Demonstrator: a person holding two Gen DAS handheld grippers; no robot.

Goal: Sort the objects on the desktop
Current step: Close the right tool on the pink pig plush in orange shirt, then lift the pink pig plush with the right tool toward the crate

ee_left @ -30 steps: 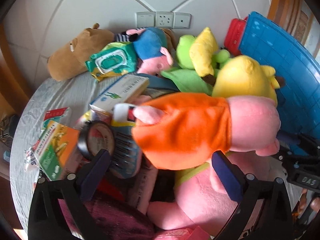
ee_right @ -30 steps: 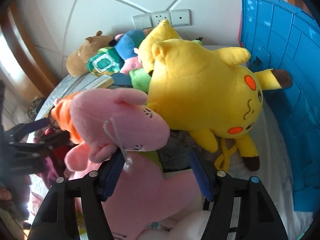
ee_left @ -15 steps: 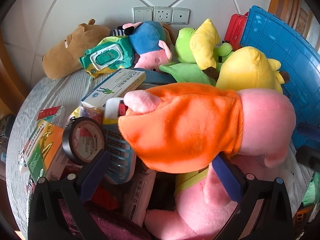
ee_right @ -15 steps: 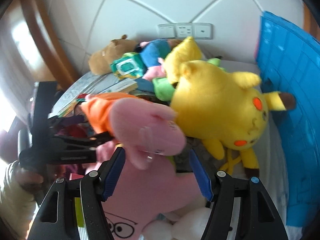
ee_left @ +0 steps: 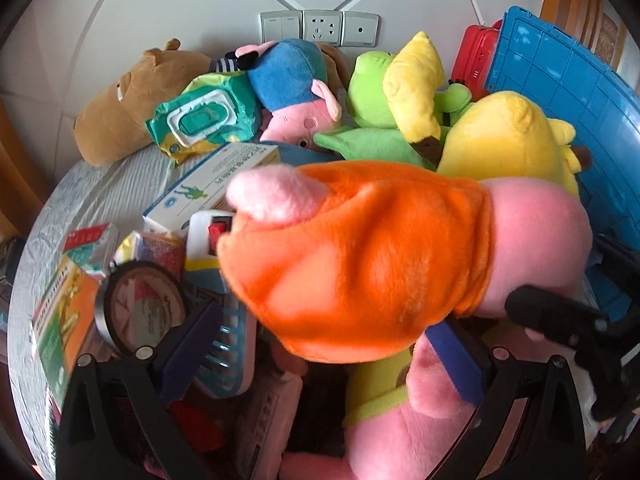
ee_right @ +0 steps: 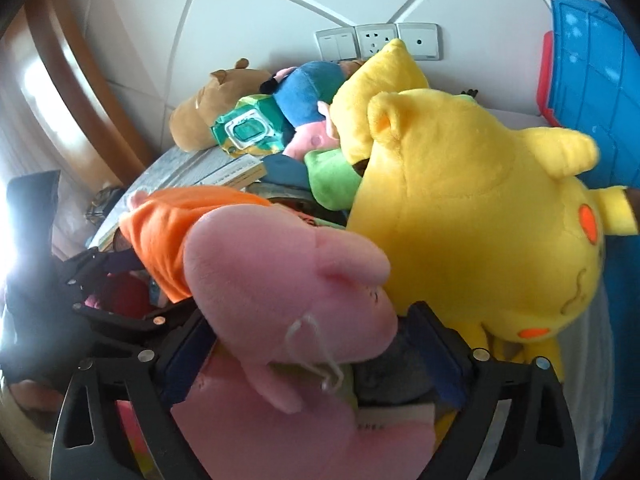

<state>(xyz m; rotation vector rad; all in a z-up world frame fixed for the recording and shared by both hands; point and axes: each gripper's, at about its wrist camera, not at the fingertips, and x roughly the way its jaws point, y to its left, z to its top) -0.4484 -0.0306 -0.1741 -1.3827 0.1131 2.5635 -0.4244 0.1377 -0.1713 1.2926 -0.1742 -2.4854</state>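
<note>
A pink pig plush in an orange dress [ee_left: 360, 256] lies across the top of the pile. My left gripper [ee_left: 320, 340] is open, with its blue pads on either side of the dress's lower part. My right gripper [ee_right: 308, 344] is open around the pig's pink head [ee_right: 280, 276]. The right gripper also shows in the left wrist view [ee_left: 568, 324], and the left gripper in the right wrist view [ee_right: 108, 280]. A yellow Pikachu plush [ee_right: 472, 208] lies just right of the pig.
A blue crate [ee_left: 560, 92] stands at the right. Brown [ee_left: 120, 108], blue-and-pink [ee_left: 296, 88] and green [ee_left: 372, 120] plushes, a wet-wipes pack [ee_left: 204, 116], boxes [ee_left: 212, 184], a tape roll [ee_left: 140, 304] and another pink plush [ee_left: 400, 420] crowd the round table [ee_left: 100, 192].
Both grippers have moved in closer around the pig plush. The right gripper now frames its head, and the left frames the orange dress.
</note>
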